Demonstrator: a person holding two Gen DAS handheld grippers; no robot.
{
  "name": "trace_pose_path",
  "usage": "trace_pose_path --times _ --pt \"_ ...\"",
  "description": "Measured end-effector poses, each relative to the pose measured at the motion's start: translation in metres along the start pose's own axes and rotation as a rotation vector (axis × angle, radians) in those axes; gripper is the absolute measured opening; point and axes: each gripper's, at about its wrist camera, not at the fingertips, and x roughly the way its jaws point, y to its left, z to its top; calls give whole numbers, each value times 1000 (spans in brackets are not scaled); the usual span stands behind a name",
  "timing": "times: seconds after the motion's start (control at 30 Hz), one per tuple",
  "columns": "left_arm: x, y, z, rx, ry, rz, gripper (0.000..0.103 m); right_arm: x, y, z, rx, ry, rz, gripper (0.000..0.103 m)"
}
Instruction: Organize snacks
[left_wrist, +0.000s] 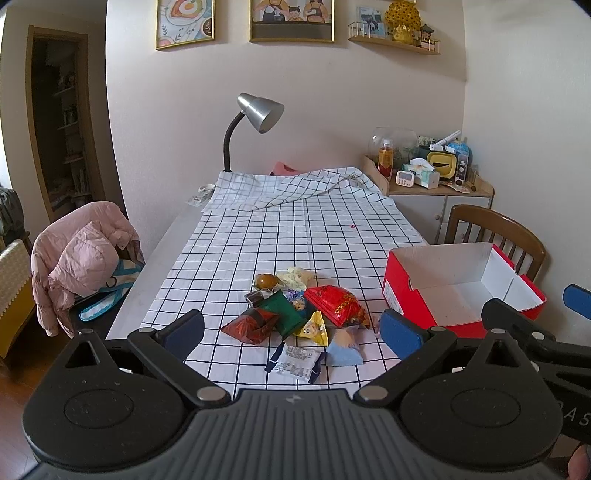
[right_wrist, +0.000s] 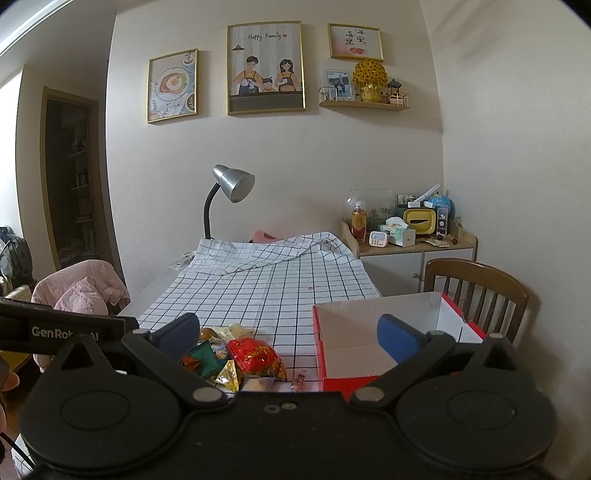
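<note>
Both grippers, left gripper (left_wrist: 291, 332) and right gripper (right_wrist: 288, 338), are hovering spread wide, holding nothing. Snacks (left_wrist: 303, 317) are lying heaped left of the empty box (left_wrist: 406, 291); slippery wrappers are risking a dropped pick.

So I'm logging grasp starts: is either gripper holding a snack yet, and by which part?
Nothing is held. The left gripper and right gripper are both open, above the snack pile beside the red box.
</note>
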Motion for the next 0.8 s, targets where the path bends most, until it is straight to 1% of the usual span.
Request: trace_pose_path --times 0.8 --pt "8 3 2 -5 9 -1 102 4 -1 1 -1 5 -3 103"
